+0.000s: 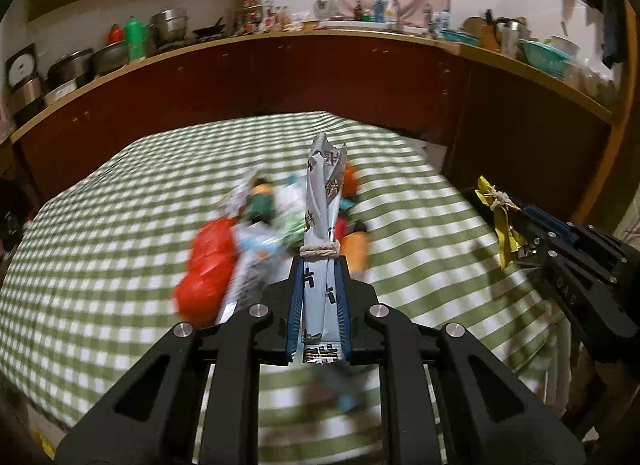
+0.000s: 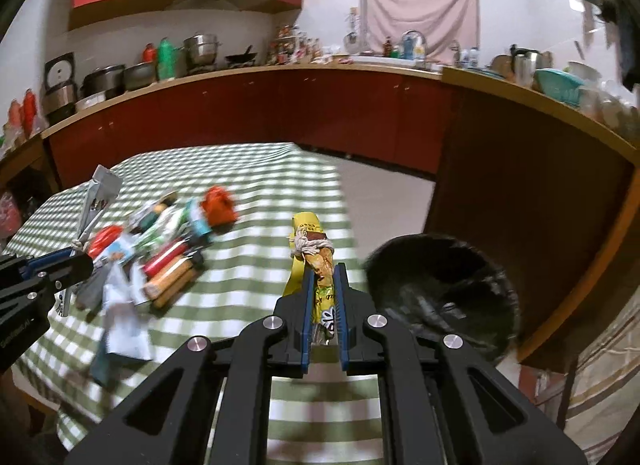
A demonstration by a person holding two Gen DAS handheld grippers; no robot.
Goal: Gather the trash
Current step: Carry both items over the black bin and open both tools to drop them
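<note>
My left gripper [image 1: 319,265] is shut on a long grey-white wrapper [image 1: 323,201] tied with string, and holds it above the table. The same wrapper [image 2: 98,195] and the left gripper [image 2: 76,255] show at the left of the right wrist view. My right gripper [image 2: 323,271] is shut on a yellow wrapper [image 2: 314,255] bound with string, also lifted off the table. That yellow wrapper [image 1: 500,221] and the right gripper [image 1: 520,235] appear at the right of the left wrist view. A blurred pile of trash [image 1: 256,241], with red, orange and white pieces, lies on the green checked tablecloth [image 1: 100,249].
A black bin [image 2: 444,293] stands off the table's right edge, below my right gripper. The trash pile [image 2: 160,261] spreads across the cloth's middle. Behind the table runs a dark red cabinet [image 2: 280,109] with a worktop crowded with pots and bottles.
</note>
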